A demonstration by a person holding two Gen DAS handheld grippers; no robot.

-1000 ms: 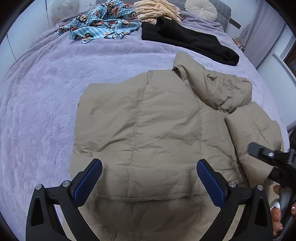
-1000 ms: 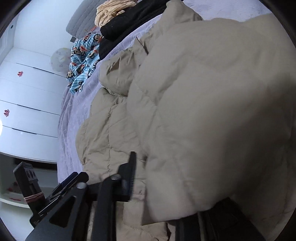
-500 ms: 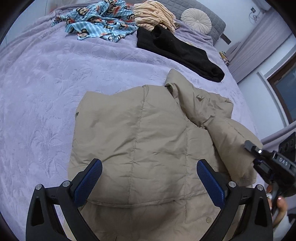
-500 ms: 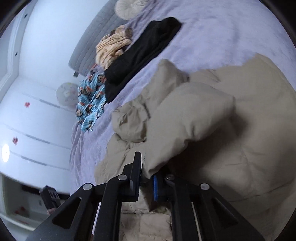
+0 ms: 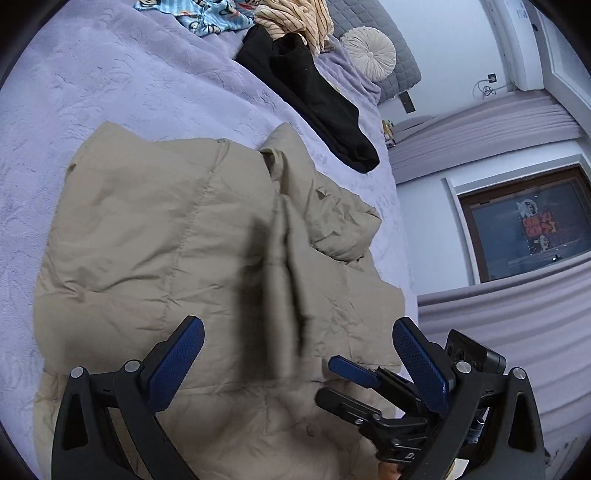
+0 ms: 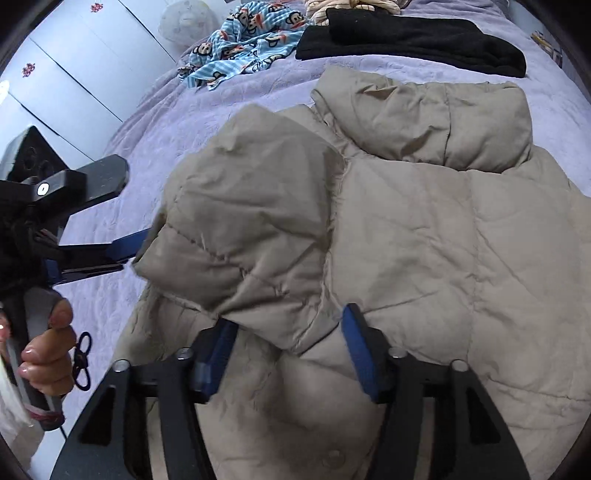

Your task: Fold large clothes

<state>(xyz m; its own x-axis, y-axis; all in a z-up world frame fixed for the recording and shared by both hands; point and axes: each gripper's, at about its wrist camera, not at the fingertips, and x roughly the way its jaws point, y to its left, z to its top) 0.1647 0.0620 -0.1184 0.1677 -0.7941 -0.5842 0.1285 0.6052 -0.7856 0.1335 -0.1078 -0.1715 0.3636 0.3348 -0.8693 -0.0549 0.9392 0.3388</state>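
A: Where's the beige puffer jacket [image 6: 424, 229]?

B: Spread on the lilac bed [image 5: 110, 92], near edge. Its sleeve [image 6: 251, 221] is folded over the body.

A: The right gripper [image 6: 288, 354]?

B: Its fingers are opening; the sleeve's cuff lies between them, no longer pinched.

A: And the left gripper [image 5: 295, 354]?

B: Fingers spread wide above the jacket's hem, grasping nothing.

A: Any containers or writing?

B: No containers visible. Far off lie a black garment [image 6: 413, 40], a blue monkey-print cloth [image 6: 243, 40] and a striped garment [image 5: 299, 18]. The dark window [image 5: 524, 225] carries red lettering, too small to read.
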